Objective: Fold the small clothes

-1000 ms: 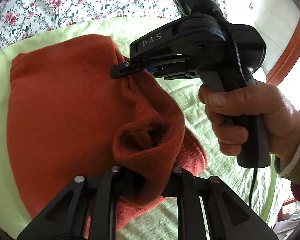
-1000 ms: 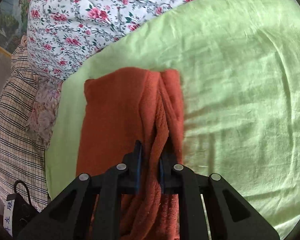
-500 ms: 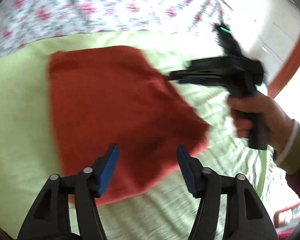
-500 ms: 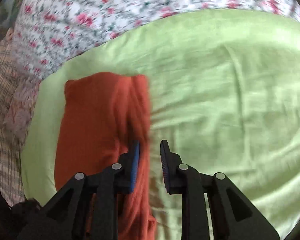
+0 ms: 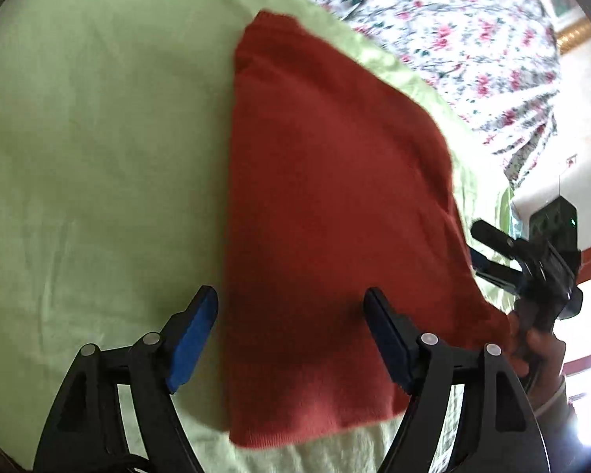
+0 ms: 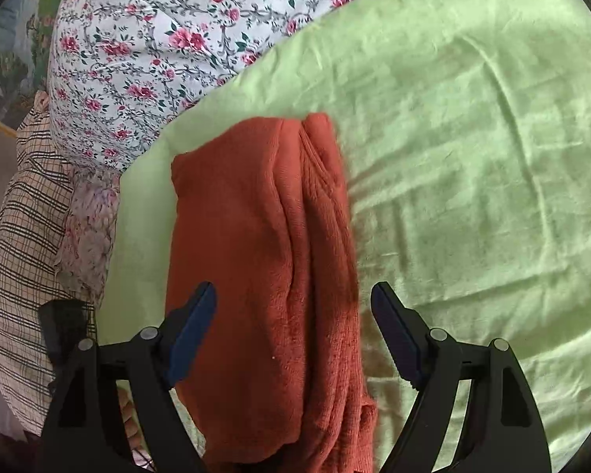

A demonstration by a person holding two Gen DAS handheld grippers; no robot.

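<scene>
Both grippers' fingers [image 5: 201, 331] [image 6: 394, 327], just spread apart, straddle the folded orange garment [image 6: 264, 276] without touching it.

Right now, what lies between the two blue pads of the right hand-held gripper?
In the right wrist view, the folded orange sweater lies between the open right hand-held gripper pads, untouched, on the green sheet.

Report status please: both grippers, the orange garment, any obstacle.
Left gripper and right gripper open, jaws just opened, nothing gripped. Orange knit garment lies folded on green sheet. No obstacle seen.
</scene>
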